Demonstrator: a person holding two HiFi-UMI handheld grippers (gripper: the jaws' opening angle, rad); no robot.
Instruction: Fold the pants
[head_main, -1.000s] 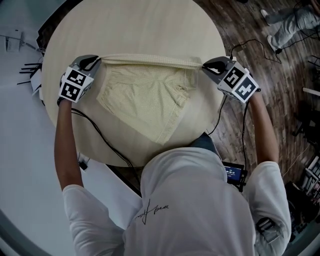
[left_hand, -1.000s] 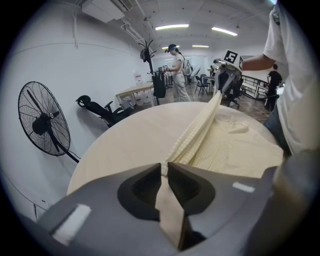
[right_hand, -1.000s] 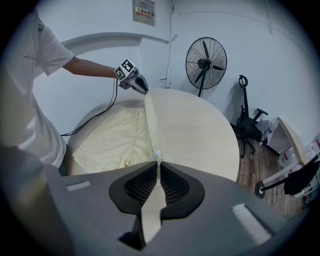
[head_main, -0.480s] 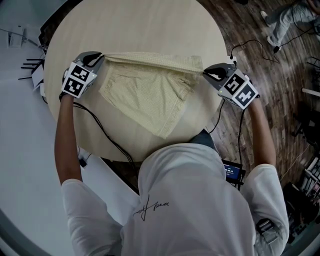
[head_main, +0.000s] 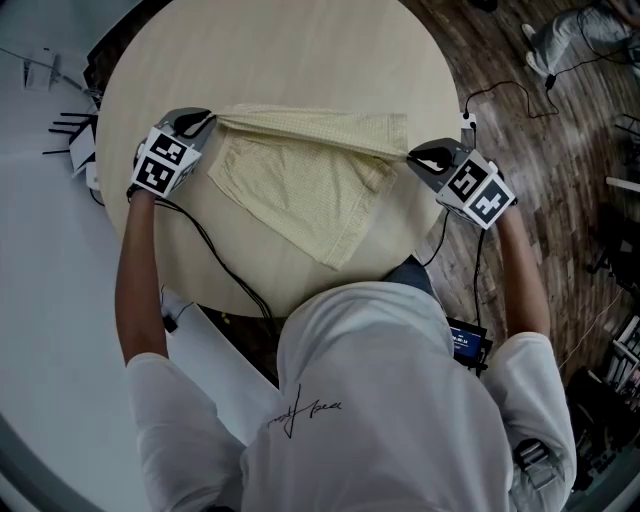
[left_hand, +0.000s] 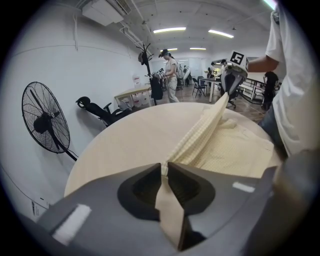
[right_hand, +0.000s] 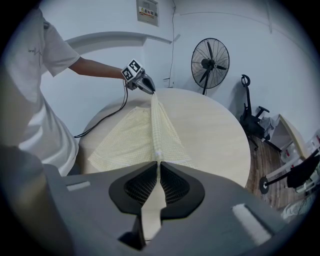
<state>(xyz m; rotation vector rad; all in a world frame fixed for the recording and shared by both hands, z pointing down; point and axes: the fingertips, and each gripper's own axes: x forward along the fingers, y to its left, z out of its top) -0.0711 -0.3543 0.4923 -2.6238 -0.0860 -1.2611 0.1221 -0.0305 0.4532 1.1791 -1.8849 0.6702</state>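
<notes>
Pants (head_main: 300, 185): pale yellow check, held by the waistband at both ends.

- Left claw (left_hand: 164, 167): clenched on one end of the waistband. Only a thin fold of cloth sits at the very tips, with a strip trailing back between the jaws.
- Right claw (right_hand: 158, 164): clamped tight on the other end, the cloth again pinched right at the tips.
- Between them the waistband is pulled into a taut, raised ridge. The rest drapes down onto the bench (head_main: 300, 50) and tapers toward the person, with the leg end close to the near rim.
- The right claw works near the bench's right rim, with the floor (head_main: 540, 130) just beyond it. The left claw's cable (head_main: 215, 262) crosses the bench just beside the cloth's left edge.

Risks, as judged from here:
- Tip-only pinch under tension. Any further spreading of the hands could pull the band out of one claw; the ridge would then collapse and the cloth bunch up.
- Dragging toward the person could slide the leg end over the near rim, where its weight would pull the rest after it.
- The right end sits nearer the person than the left. If laid down that way, the fold line would land skewed.
- The cable may get trapped under the cloth and leave a lump in the fold.
</notes>
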